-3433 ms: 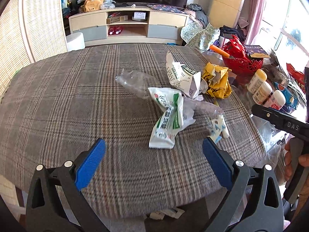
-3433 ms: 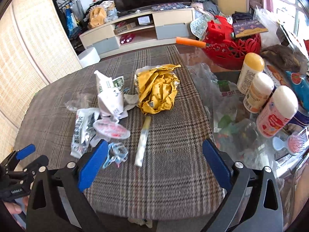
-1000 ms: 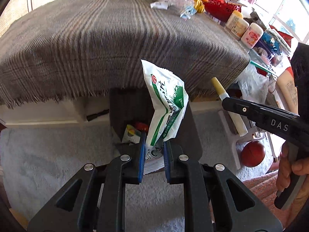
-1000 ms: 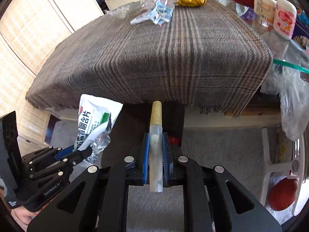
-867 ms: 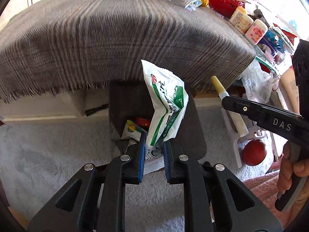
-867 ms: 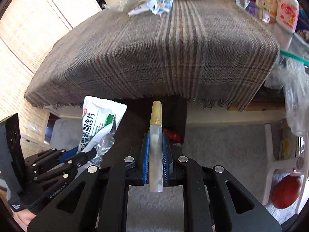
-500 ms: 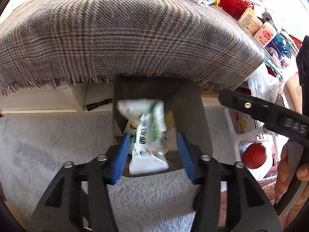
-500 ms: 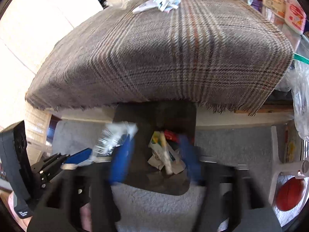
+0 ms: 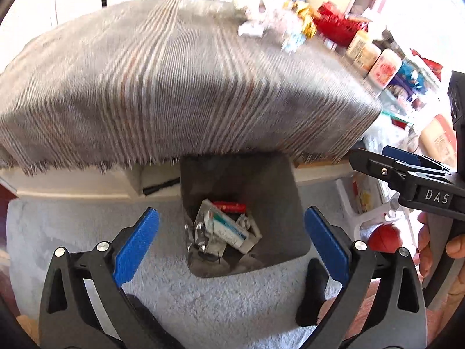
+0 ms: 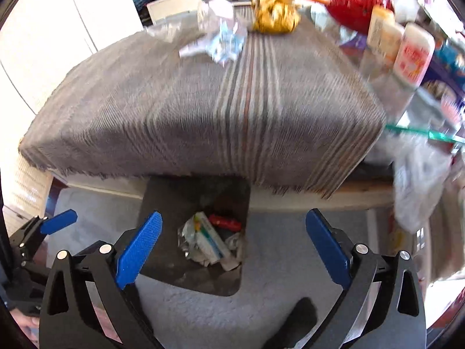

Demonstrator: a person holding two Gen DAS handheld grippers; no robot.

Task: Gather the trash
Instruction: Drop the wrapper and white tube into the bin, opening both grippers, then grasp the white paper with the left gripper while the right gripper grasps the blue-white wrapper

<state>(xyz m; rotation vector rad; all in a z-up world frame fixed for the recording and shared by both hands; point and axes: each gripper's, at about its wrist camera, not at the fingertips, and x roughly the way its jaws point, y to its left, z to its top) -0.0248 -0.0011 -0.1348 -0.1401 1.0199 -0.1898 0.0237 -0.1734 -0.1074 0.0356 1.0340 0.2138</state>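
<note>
Both the left hand-held gripper [image 9: 231, 238] and the right hand-held gripper [image 10: 232, 244] hang wide open and empty over a dark bin [image 9: 273, 180] on the floor under the desk's [image 9: 174, 87] near edge, wrappers [image 9: 223, 229] inside. More trash [image 10: 223, 40] waits near the desk's far edge; next, reach back there. "DAS" is printed on the right gripper

plaid-covered table [image 9: 180, 87] | wrappers [image 10: 221, 40], gold foil wad [image 10: 276, 13] | far edge
</note>
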